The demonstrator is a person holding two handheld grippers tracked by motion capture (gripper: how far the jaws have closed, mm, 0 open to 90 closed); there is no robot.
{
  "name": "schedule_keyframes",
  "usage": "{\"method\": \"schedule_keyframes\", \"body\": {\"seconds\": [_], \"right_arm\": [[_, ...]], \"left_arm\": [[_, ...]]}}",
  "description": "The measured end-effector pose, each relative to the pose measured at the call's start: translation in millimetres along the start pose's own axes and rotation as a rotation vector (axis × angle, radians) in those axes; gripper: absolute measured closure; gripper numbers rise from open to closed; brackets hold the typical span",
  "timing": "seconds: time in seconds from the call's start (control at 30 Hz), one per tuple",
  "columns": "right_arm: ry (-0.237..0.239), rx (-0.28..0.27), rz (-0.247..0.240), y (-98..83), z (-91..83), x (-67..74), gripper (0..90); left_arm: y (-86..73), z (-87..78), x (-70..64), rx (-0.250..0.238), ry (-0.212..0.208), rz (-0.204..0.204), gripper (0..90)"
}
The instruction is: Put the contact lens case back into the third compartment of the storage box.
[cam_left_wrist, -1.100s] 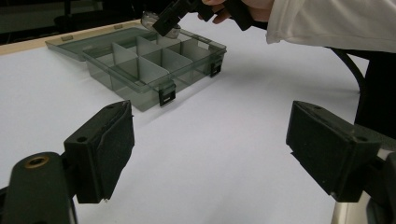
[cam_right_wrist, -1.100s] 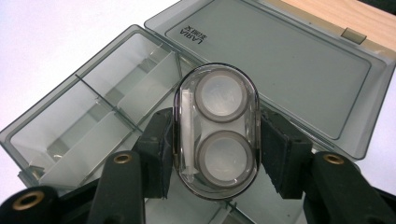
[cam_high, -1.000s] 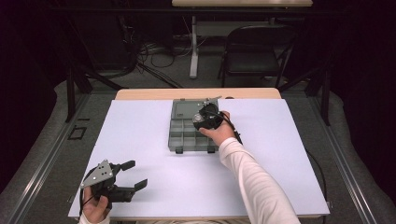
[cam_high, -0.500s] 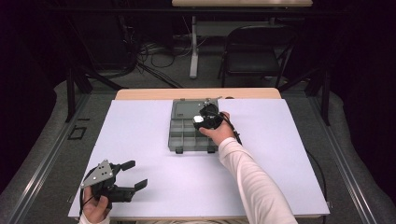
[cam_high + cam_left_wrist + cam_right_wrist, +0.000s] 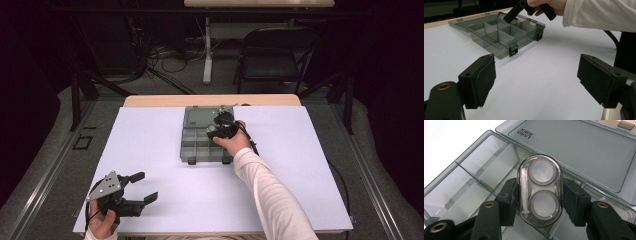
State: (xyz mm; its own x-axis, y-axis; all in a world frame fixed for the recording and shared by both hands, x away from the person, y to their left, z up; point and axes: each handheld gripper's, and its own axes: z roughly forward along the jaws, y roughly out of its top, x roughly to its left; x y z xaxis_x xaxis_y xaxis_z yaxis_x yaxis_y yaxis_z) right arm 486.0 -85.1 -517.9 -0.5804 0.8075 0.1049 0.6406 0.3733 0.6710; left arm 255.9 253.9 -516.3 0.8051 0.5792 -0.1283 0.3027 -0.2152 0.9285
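Little has changed: our right gripper stays clamped on the clear oval case, hovering at frame centre over the open organizer box, so placing remains. Our left gripper waits released, lower left.

A white sheet covers a wooden table in a dim room; grey floor spreads behind it, strewn with black cables; a dark folding chair stands beyond the far edge, beside a pale table leg; black frame struts flank the table; darkness swallows the walls.
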Motion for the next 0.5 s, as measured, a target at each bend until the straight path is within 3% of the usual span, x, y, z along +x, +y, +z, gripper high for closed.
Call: {"method": "schedule_keyframes", "body": {"seconds": [0.1, 0.13, 0.23, 0.5], "right_arm": [[-0.001, -0.016, 0.01, 0.2, -0.2, -0.2, 45.5], [-0.004, -0.016, 0.01, 0.4, -0.9, -0.2, 45.3], [-0.005, -0.016, 0.014, 1.3, -3.8, 0.4, 44.1], [-0.008, -0.027, -0.014, 1.4, -9.8, 3.9, 44.4]], "left_arm": [[0.1, 0.1, 0.2, 0.001, 0.001, -0.003, 15.9], [0.3, 0.1, -0.3, 0.005, 0.018, -0.003, 15.9], [0.5, 1.4, 1.1, 0.002, 0.003, -0.003, 15.9], [1.4, 5.9, 2.7, 0.014, 0.012, -0.007, 15.9]]}}
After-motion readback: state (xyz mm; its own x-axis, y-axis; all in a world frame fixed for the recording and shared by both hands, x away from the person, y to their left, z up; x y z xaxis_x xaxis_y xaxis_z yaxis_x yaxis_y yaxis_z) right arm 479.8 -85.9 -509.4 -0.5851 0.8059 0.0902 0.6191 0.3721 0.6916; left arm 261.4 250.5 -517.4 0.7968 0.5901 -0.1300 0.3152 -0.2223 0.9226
